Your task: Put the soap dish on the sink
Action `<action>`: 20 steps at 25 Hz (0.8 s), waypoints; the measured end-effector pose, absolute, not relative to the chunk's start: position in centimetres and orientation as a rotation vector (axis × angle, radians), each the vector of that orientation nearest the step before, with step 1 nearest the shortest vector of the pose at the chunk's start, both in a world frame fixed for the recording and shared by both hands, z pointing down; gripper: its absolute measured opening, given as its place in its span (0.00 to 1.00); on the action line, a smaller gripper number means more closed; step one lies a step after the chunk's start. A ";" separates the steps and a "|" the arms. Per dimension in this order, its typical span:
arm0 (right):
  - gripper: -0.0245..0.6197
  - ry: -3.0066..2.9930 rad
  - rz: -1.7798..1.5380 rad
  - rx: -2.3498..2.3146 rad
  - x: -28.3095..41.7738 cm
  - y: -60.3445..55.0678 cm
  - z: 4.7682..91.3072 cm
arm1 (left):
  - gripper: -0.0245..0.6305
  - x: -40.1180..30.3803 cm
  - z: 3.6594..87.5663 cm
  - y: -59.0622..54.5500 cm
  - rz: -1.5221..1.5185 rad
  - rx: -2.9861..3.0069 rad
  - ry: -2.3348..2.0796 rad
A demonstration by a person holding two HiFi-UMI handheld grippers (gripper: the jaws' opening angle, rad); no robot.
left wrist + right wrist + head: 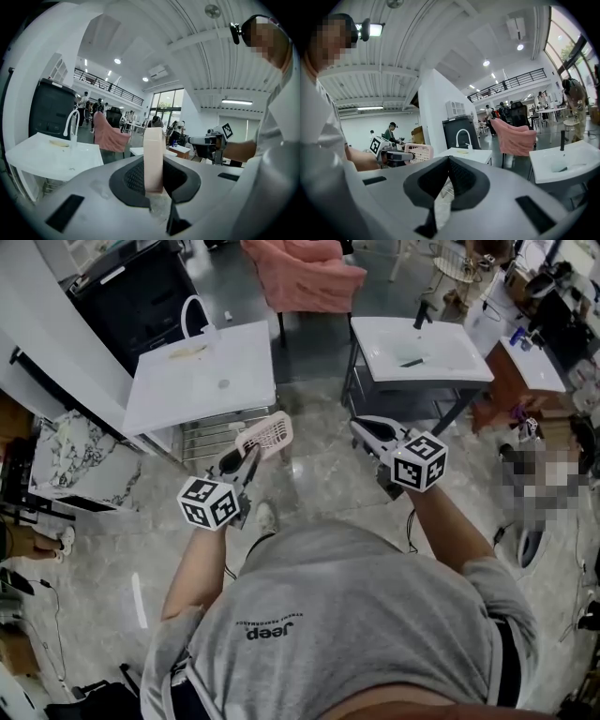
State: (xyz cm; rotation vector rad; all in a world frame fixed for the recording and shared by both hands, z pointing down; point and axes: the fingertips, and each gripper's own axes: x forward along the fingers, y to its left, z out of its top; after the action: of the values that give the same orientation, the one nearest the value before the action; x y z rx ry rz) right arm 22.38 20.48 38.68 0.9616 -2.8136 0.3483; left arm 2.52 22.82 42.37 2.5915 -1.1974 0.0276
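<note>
Nearest, our left gripper (242, 457) clamps the pink soap dish (267, 434) above the marbled floor (319, 474), and our right gripper (361, 427) is closed on nothing. Ahead, apart from the dish, stand a white sink (202, 381) with a white tap (192, 313) and a second sink (427, 351) with a black tap (424, 313). The pink chair (305, 273) beyond them is cut off at the top.

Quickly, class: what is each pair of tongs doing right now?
Left tongs: closed on the pink slotted plastic soap dish.
Right tongs: closed, holding nothing.
</note>
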 end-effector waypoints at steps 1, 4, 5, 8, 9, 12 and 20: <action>0.12 -2.809 0.346 0.966 22.0 19.7 38.7 | 0.11 2.1 42.5 22.0 0.023 2.594 -1.187; 0.12 -2.794 0.347 0.990 20.2 16.4 39.3 | 0.11 0.3 43.1 18.7 0.007 2.600 -1.154; 0.12 -2.789 0.348 0.998 19.3 15.0 39.5 | 0.11 -0.6 43.2 17.4 0.003 2.605 -1.143; 0.12 -2.783 0.351 1.017 16.1 10.6 39.7 | 0.11 -3.5 43.3 12.7 -0.006 2.619 -1.106; 0.12 -2.783 0.355 1.023 14.9 9.2 39.7 | 0.11 -4.5 43.4 11.1 -0.007 2.622 -1.091; 0.12 -2.776 0.372 1.047 11.5 4.5 39.8 | 0.11 -7.3 43.4 6.1 0.010 2.633 -1.034; 0.12 -2.733 0.399 1.156 5.0 -6.8 39.3 | 0.11 -12.9 43.0 -4.7 0.048 2.677 -0.889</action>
State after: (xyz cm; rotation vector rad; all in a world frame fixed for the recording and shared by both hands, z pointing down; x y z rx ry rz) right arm 5.04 -6.84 39.31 1.1563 -2.7329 0.3988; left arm -12.92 -4.68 43.03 2.6768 -0.8889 0.0477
